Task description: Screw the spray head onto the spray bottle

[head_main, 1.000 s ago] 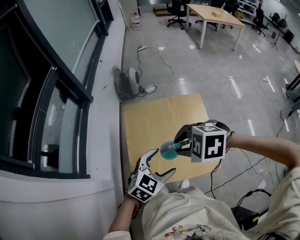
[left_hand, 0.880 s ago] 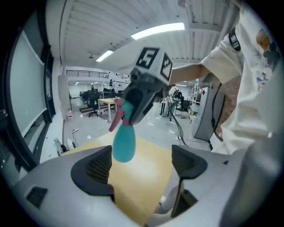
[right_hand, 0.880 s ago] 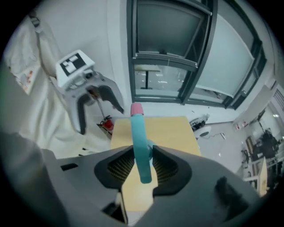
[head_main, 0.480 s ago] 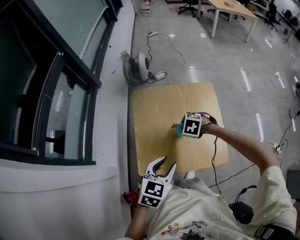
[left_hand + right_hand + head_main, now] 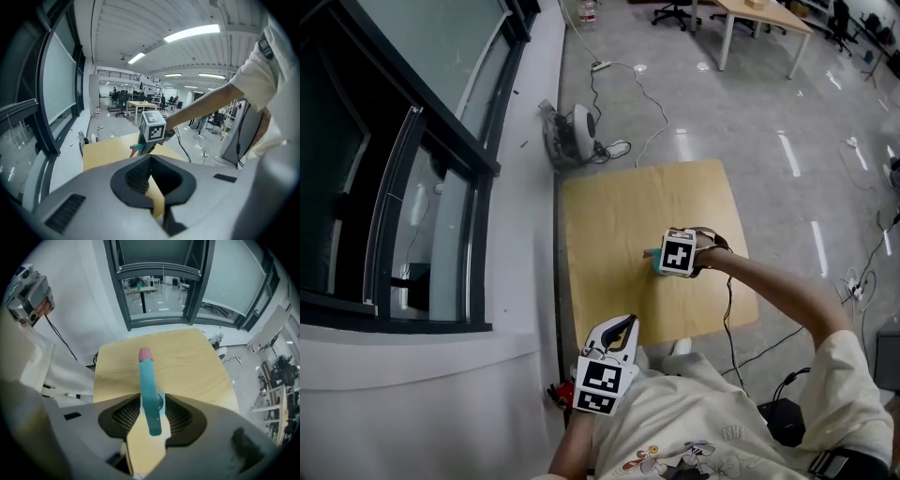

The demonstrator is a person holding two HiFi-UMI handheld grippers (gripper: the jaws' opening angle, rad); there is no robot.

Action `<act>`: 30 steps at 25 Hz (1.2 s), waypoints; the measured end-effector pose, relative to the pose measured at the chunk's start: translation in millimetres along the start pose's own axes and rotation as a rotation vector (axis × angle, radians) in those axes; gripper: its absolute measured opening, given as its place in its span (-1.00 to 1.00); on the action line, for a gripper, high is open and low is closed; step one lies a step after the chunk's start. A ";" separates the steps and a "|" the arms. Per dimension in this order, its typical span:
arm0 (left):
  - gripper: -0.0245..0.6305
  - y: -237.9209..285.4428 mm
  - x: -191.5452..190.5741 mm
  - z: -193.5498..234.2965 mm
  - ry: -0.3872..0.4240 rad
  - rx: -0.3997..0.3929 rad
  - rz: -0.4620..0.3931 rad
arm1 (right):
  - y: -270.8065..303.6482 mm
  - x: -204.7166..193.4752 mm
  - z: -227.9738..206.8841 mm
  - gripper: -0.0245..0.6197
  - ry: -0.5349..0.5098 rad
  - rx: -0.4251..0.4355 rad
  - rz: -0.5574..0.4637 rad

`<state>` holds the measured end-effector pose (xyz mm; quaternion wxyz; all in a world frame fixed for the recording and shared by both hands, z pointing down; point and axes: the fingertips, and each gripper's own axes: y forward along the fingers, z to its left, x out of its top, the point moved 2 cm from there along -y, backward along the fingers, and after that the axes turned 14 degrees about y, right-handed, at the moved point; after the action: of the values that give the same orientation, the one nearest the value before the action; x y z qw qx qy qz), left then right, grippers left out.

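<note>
My right fingers (image 5: 123,417) pinch the teal spray head (image 5: 149,394) at its collar, with the pink-tipped nozzle pointing away from them. It sits low over the middle of the counter (image 5: 197,366); I cannot tell whether it touches the wood. My left fingers (image 5: 137,176) have just closed together on nothing. They hang by the counter's near left corner, close to my shirt (image 5: 694,422).
</note>
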<state>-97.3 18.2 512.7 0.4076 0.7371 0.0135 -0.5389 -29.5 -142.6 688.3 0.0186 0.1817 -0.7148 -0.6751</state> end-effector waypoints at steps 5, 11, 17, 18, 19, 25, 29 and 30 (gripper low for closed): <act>-0.90 4.2 0.0 2.1 0.006 -0.017 -0.003 | -18.8 -1.6 9.4 -0.19 0.024 0.049 -0.043; -0.90 13.2 5.5 5.1 0.004 -0.031 -0.008 | -158.7 -2.7 -2.7 -0.18 0.182 -0.015 -0.418; -0.90 24.6 22.6 7.3 -0.033 -0.025 -0.055 | -276.8 -35.6 -12.5 -0.87 0.487 -0.210 -0.945; -0.90 26.0 28.9 6.3 -0.037 -0.014 -0.069 | -283.0 -47.1 -12.8 -0.90 0.556 -0.243 -0.996; -0.90 27.4 35.4 5.3 -0.042 0.002 -0.083 | -285.6 -59.4 -12.4 -0.90 0.618 -0.277 -1.033; -0.90 35.7 63.4 -5.1 -0.082 0.064 -0.141 | -261.3 -114.1 19.2 -0.90 0.908 -0.330 -1.149; -0.90 40.3 71.7 -14.3 -0.094 0.079 -0.151 | -238.7 -126.9 30.8 -0.90 0.950 -0.283 -1.134; -0.90 41.0 72.2 -15.4 -0.092 0.083 -0.151 | -237.5 -128.1 31.4 -0.90 0.943 -0.283 -1.133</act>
<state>-36.2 -30.0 479.9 0.3353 0.7248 0.0279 -0.6012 137.3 -81.4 482.7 -0.0041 0.7877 -0.3345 -0.5173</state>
